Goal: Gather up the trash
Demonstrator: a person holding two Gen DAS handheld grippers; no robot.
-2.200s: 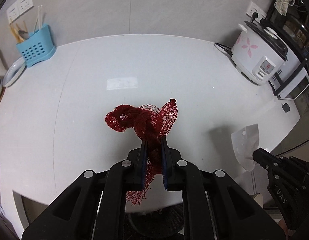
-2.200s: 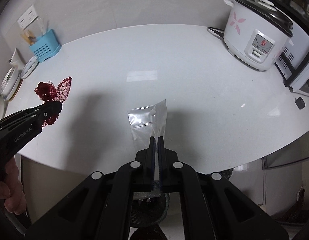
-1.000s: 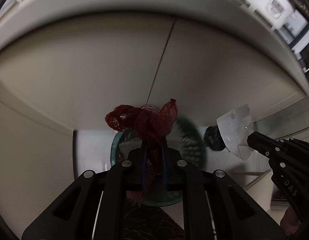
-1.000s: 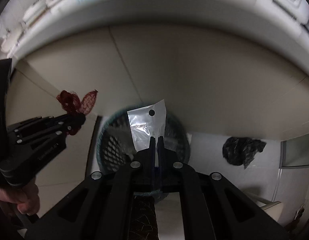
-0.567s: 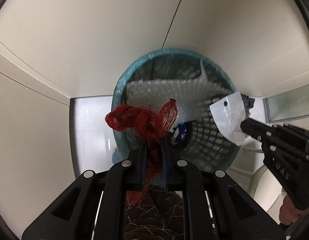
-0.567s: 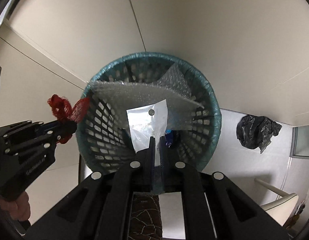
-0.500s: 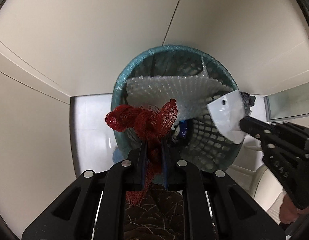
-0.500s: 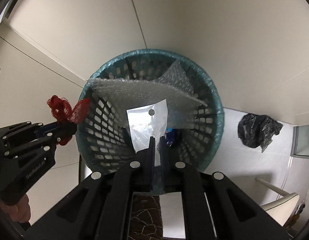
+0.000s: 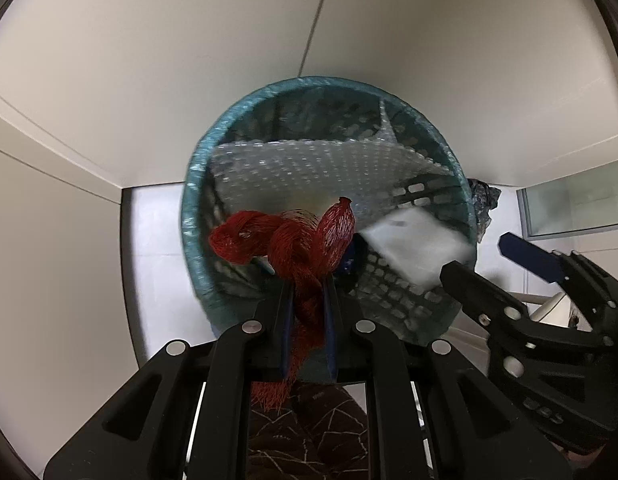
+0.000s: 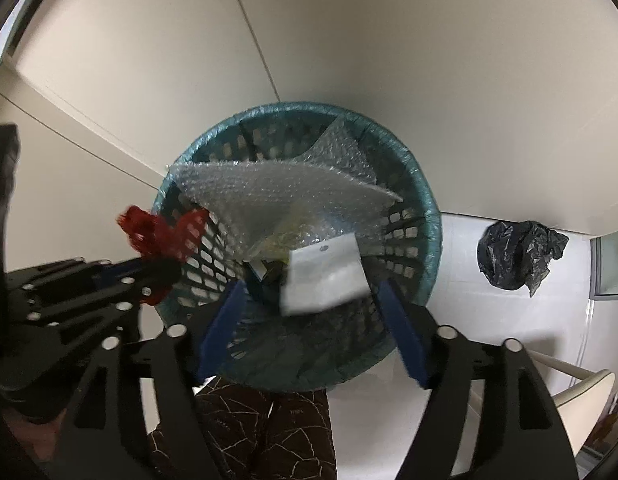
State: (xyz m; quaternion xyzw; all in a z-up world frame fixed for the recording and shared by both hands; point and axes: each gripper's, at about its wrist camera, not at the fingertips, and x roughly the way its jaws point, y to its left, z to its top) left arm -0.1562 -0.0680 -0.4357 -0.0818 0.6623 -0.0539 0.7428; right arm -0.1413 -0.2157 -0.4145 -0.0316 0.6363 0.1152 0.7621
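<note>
My right gripper (image 10: 313, 312) is opening over the bin (image 10: 425, 216), bag (image 10: 325, 276) loose; my left gripper (image 9: 307, 300), clamped on red netting (image 9: 293, 248) at the bin's rim, risks dropping it outside.

Dim, soft indoor light; heavy fisheye bending, dark corners, slight motion blur

Bubble wrap (image 10: 277, 188) blocks much of bin (image 10: 425, 208) mouth.
</note>
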